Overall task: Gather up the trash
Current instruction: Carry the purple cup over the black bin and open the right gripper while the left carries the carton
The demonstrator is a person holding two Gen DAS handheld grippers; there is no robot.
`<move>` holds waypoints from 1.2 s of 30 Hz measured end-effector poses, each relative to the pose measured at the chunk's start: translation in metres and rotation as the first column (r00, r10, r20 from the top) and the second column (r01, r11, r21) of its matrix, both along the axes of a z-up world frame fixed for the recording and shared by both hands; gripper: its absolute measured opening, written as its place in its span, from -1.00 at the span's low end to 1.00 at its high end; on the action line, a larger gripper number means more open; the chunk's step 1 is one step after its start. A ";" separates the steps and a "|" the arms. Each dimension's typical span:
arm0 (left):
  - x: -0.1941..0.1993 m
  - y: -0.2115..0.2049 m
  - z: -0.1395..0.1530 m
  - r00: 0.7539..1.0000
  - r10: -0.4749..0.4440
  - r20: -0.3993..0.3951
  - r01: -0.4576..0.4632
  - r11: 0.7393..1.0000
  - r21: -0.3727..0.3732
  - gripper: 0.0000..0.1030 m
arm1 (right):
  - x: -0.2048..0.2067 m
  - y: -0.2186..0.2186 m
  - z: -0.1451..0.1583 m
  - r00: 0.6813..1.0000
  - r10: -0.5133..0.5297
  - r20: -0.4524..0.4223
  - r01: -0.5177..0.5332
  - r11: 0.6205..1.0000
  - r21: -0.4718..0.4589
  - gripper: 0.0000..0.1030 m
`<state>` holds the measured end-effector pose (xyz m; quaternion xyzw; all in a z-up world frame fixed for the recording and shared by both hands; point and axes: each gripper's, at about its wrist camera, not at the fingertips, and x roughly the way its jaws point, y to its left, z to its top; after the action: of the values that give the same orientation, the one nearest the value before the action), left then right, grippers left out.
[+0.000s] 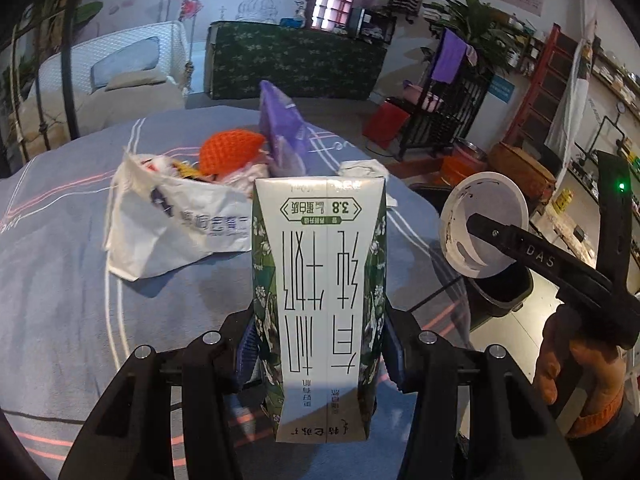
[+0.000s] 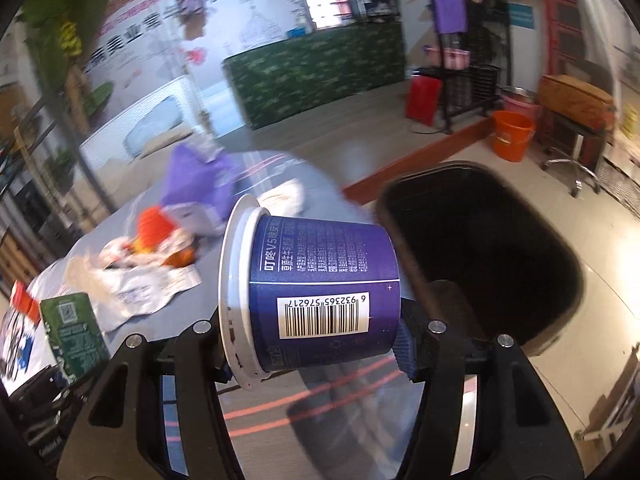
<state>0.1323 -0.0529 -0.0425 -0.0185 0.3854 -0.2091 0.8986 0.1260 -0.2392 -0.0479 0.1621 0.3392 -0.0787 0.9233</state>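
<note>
Gripping milk carton [image 1: 320, 300] and (seemingly yogurt) cup [image 2: 320, 292]

Left claw [image 1: 320, 344] clamped shut on a load, right claw [image 2: 316, 340] likewise clamped, both raised level
</note>
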 end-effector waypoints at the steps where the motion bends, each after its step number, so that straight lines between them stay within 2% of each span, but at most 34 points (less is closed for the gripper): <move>1: 0.003 -0.011 0.001 1.000 -0.028 0.003 0.028 1.000 -0.001 -0.03 | 0.000 -0.013 0.000 1.000 -0.028 0.000 0.028 1.000 0.000 0.14; 9: 0.010 -0.075 0.001 0.983 -0.182 0.011 0.182 0.983 0.002 -0.03 | 0.005 -0.090 -0.016 0.984 -0.177 -0.036 0.177 0.984 -0.005 0.13; 13: 0.014 -0.101 0.000 0.971 -0.238 0.015 0.238 0.971 0.012 -0.03 | 0.020 -0.120 -0.038 0.970 -0.230 -0.083 0.228 0.973 -0.037 0.14; 20: 0.021 -0.142 -0.003 0.956 -0.292 -0.011 0.292 0.956 0.006 -0.03 | 0.054 -0.154 -0.090 0.947 -0.228 -0.226 0.225 0.974 -0.037 0.13; 23: 0.023 -0.154 -0.004 0.954 -0.301 -0.017 0.301 0.954 0.011 -0.03 | 0.061 -0.160 -0.103 0.938 -0.224 -0.264 0.224 0.974 -0.030 0.14; 24: 0.023 -0.157 -0.004 0.953 -0.303 -0.018 0.303 0.953 0.013 -0.03 | 0.061 -0.159 -0.106 0.939 -0.218 -0.266 0.218 0.975 -0.030 0.14; 26: 0.024 -0.162 -0.005 0.951 -0.309 -0.023 0.309 0.951 0.012 -0.03 | 0.060 -0.157 -0.107 0.940 -0.217 -0.263 0.214 0.976 -0.038 0.35; 32: 0.024 -0.178 -0.011 0.941 -0.335 -0.037 0.336 0.941 0.028 -0.03 | 0.041 -0.152 -0.094 0.946 -0.246 -0.211 0.240 0.969 -0.053 0.37; 36: 0.029 -0.192 -0.013 0.935 -0.349 -0.058 0.351 0.936 0.035 -0.03 | 0.015 -0.155 -0.073 0.948 -0.284 -0.143 0.277 0.958 -0.067 0.42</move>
<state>0.1618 -0.2446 -0.0558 0.0650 0.4097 -0.3565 0.8372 0.1414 -0.3944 -0.1206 0.1812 0.3797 -0.2291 0.8778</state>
